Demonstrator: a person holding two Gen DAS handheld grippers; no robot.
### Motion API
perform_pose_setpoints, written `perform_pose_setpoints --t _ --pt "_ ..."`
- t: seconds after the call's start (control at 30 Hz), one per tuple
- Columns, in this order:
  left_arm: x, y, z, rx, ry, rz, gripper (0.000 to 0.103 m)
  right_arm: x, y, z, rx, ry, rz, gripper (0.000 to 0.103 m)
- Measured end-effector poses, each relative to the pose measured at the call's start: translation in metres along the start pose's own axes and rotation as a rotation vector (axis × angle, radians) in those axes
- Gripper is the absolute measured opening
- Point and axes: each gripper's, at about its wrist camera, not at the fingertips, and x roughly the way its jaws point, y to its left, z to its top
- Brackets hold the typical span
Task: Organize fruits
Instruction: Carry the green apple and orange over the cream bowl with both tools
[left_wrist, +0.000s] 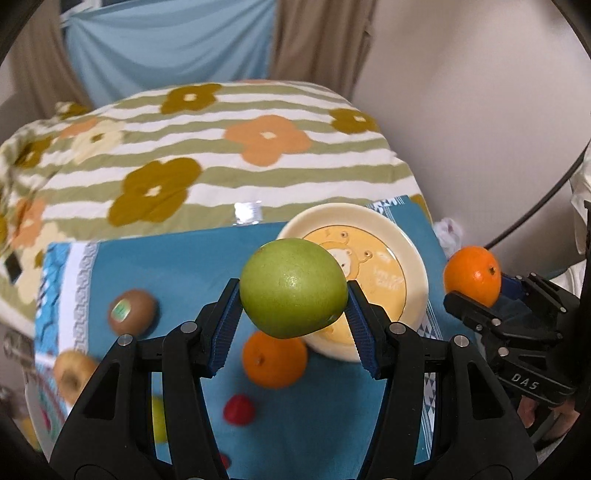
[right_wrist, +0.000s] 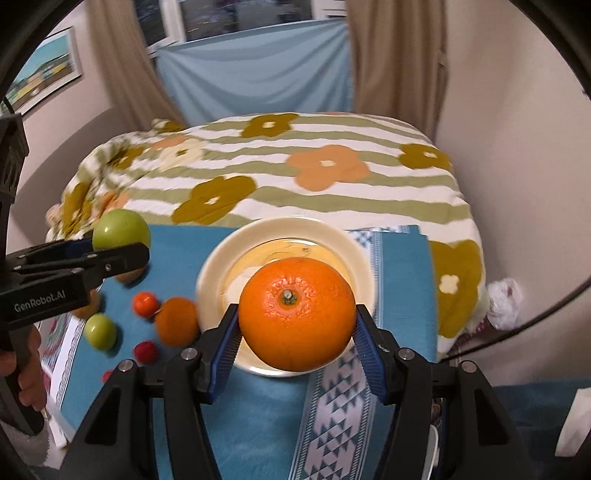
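Observation:
My left gripper (left_wrist: 293, 295) is shut on a green apple (left_wrist: 293, 288), held in the air over the near rim of the cream plate (left_wrist: 415, 258). My right gripper (right_wrist: 297, 321) is shut on a large orange (right_wrist: 297, 314), also lifted above the plate (right_wrist: 218, 266). In the left wrist view that orange (left_wrist: 472, 275) hangs at the right in the other gripper. In the right wrist view the green apple (right_wrist: 120, 229) shows at the left in the other gripper. Loose on the blue cloth (left_wrist: 177, 266) lie a kiwi (left_wrist: 131, 312), an orange (left_wrist: 275, 358) and a small red fruit (left_wrist: 239, 409).
The right wrist view shows a small green fruit (right_wrist: 99, 331), a small orange-red fruit (right_wrist: 146, 303), an orange (right_wrist: 176, 321) and a red fruit (right_wrist: 146, 351) left of the plate. A flowered striped quilt (right_wrist: 295, 177) lies beyond the cloth. A hand (right_wrist: 26, 369) holds the left gripper.

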Motion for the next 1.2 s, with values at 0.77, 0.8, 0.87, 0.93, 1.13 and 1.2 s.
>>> perform_pose_setpoints --t 0.77,0.8,0.87,0.93,1.13,1.2 --pt "0.140 -0.043 0.043 0.327 0.161 -0.094 0.060 0.051 -0.046 0.005 0.266 0.046 -0.103 0.055" --pt "0.140 -0.042 0.043 0.324 0.160 -0.098 0.061 0.051 -0.047 0.005 0.271 0.045 -0.104 0.055" --pt "0.134 -0.040 0.046 0.313 0.139 -0.108 0.080 0.050 -0.048 0.004 0.279 0.041 -0.105 0.055" --pt "0.126 -0.037 0.048 0.311 0.103 -0.098 0.103 0.050 -0.048 0.005 0.283 0.040 -0.101 0.055" --pt "0.104 -0.025 0.055 0.294 0.062 -0.092 0.103 0.049 -0.044 0.007 0.266 0.036 -0.086 0.055" --pt "0.097 -0.019 0.055 0.271 0.059 -0.092 0.103 0.049 -0.042 0.009 0.255 0.032 -0.082 0.055"
